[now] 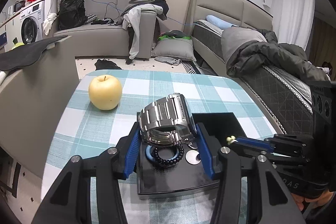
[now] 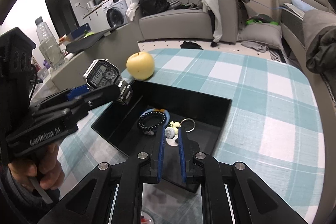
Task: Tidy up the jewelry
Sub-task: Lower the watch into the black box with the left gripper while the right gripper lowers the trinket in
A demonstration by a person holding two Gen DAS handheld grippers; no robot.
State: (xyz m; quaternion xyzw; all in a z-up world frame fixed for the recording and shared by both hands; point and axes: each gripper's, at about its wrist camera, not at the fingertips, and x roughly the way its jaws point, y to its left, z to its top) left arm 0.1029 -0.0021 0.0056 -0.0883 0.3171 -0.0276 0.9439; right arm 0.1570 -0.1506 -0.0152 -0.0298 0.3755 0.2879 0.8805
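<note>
My left gripper (image 1: 168,135) is shut on a steel digital watch (image 1: 168,119) and holds it above the near-left edge of a black tray (image 1: 218,121). The watch face shows in the right wrist view (image 2: 103,75). In the tray (image 2: 184,102) lie a black bead bracelet (image 2: 151,120) over a blue ring, and a key ring (image 2: 189,124). My right gripper (image 2: 170,133) is shut on a small white and yellow charm (image 2: 171,131) low over the tray; it also shows in the left wrist view (image 1: 232,140).
A yellow apple (image 1: 105,92) sits on the checked tablecloth (image 2: 262,98) beyond the tray. A sofa arm stands left of the table and a bed to the right. A plastic bottle (image 2: 47,43) stands at far left.
</note>
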